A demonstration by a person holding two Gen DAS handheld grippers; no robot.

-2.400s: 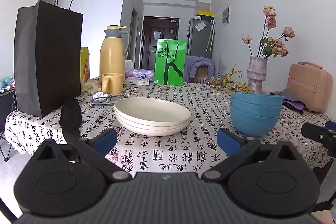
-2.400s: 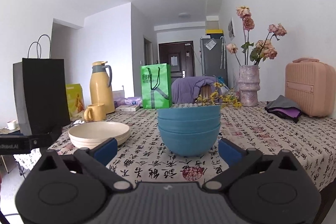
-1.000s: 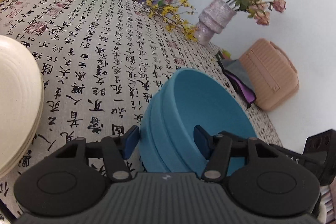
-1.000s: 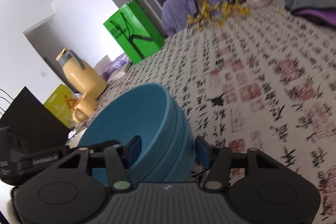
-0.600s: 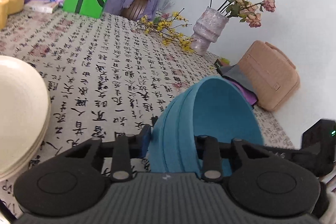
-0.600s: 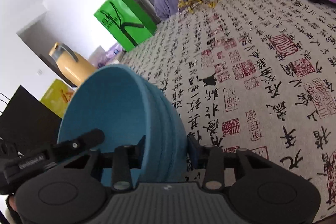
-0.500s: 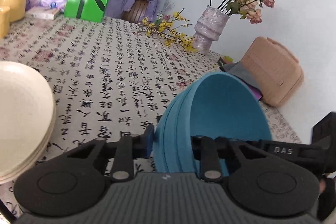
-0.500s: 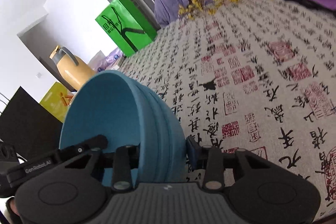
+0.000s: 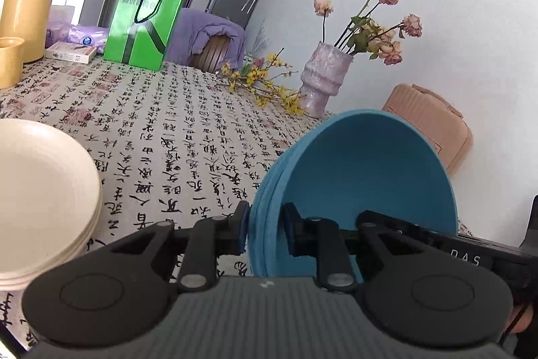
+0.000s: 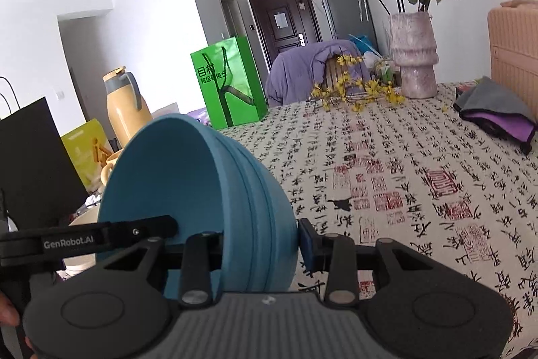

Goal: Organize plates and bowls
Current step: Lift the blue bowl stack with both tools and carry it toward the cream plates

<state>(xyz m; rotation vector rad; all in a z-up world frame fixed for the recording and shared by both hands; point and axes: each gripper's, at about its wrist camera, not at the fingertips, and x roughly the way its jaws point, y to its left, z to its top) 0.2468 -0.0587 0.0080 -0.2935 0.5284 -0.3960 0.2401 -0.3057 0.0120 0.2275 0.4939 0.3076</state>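
The blue bowls [image 9: 356, 190] are pinched at opposite rims: the left gripper [image 9: 265, 232] is clamped over the near rim, the right gripper [image 10: 259, 244] likewise, one finger inside, one outside. The stack is carried tilted above the table [image 9: 175, 130]. It is best kept level and moved with both hands matched, so nothing slips. Three nested bowls are counted; three plates [image 9: 43, 190] lie at nine o'clock.
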